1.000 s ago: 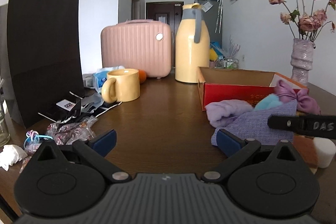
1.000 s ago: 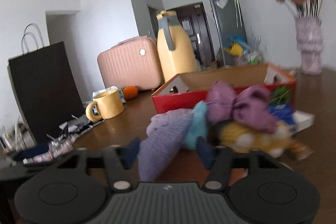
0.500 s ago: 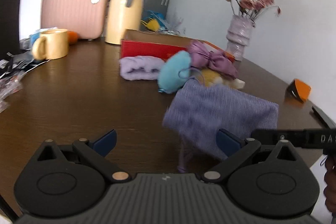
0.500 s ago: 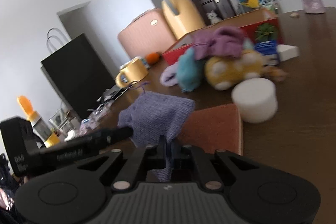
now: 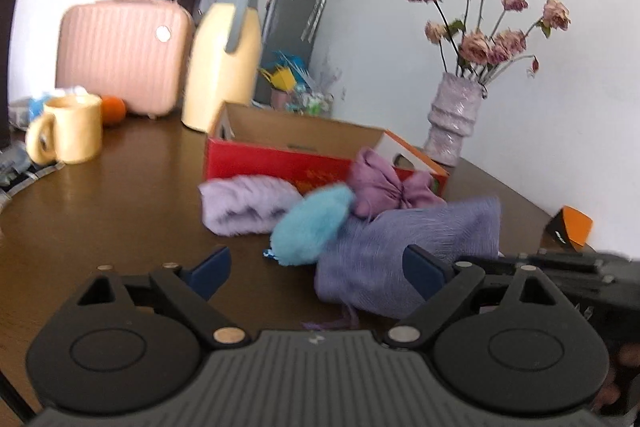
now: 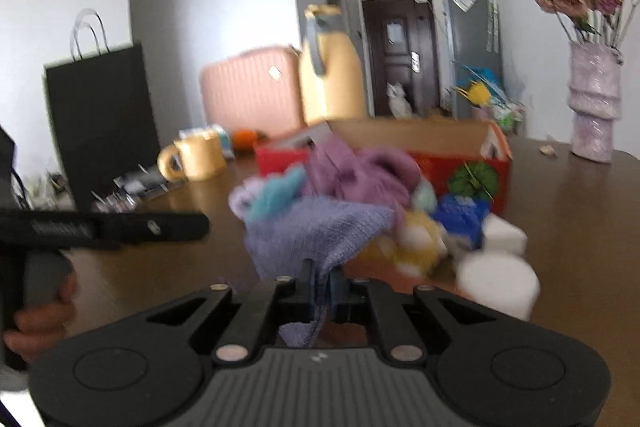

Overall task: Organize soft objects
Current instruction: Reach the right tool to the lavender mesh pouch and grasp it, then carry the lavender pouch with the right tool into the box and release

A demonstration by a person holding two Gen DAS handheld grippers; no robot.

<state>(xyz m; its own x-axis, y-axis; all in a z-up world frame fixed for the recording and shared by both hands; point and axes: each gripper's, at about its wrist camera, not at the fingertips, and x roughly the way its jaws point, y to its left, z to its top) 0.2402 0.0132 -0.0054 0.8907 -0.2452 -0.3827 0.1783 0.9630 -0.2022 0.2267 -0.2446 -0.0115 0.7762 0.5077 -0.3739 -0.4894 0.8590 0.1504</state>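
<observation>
The right gripper (image 6: 320, 291) is clamped on 1 corner of the lavender knit cloth (image 6: 316, 231), which hangs lifted in front of it, its free edge spreading toward the left gripper (image 5: 316, 267). The left gripper's jaws are closing from wide, the cloth (image 5: 404, 255) lying just ahead and right of centre, untouched by the pads. Behind it sits the red box (image 5: 276, 163), with gold print on its front too blurred to read.
</observation>
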